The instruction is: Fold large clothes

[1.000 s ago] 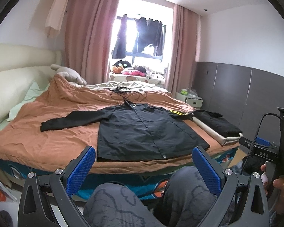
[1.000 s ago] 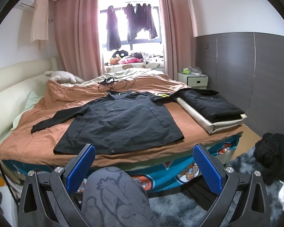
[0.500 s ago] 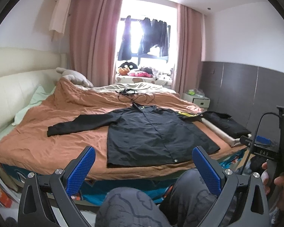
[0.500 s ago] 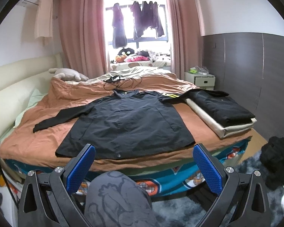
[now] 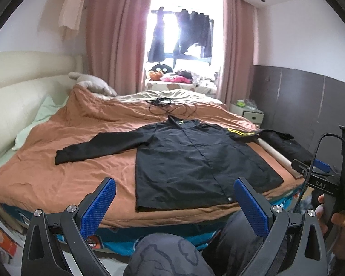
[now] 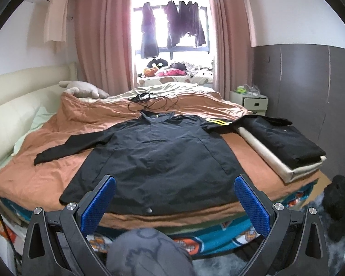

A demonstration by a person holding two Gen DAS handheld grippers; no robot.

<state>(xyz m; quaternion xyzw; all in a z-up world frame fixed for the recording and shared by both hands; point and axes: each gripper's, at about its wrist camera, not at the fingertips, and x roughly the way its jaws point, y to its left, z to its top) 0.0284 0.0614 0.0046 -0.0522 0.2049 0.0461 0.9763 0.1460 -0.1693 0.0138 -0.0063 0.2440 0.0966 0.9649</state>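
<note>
A black long-sleeved jacket (image 5: pixel 195 158) lies flat, front up, on the brown bedcover, with its hem at the near edge and its sleeves spread out; it also shows in the right wrist view (image 6: pixel 158 158). My left gripper (image 5: pixel 174 204) is open and empty, held in front of the bed below the hem. My right gripper (image 6: pixel 174 204) is open and empty, also short of the hem. In the left wrist view the right gripper's body (image 5: pixel 326 181) shows at the right, held in a hand.
A folded stack of black and beige clothes (image 6: pixel 285 145) lies on the bed's right edge. Black cables (image 6: pixel 149 102) lie beyond the collar. A white nightstand (image 6: pixel 250 102) stands at the right. My knees (image 6: pixel 147 250) are below the grippers. Dark clothing (image 6: pixel 340 204) lies on the floor.
Both grippers have risen and moved closer to the bed; the jacket appears larger. Both stay open. The jacket has not moved.
</note>
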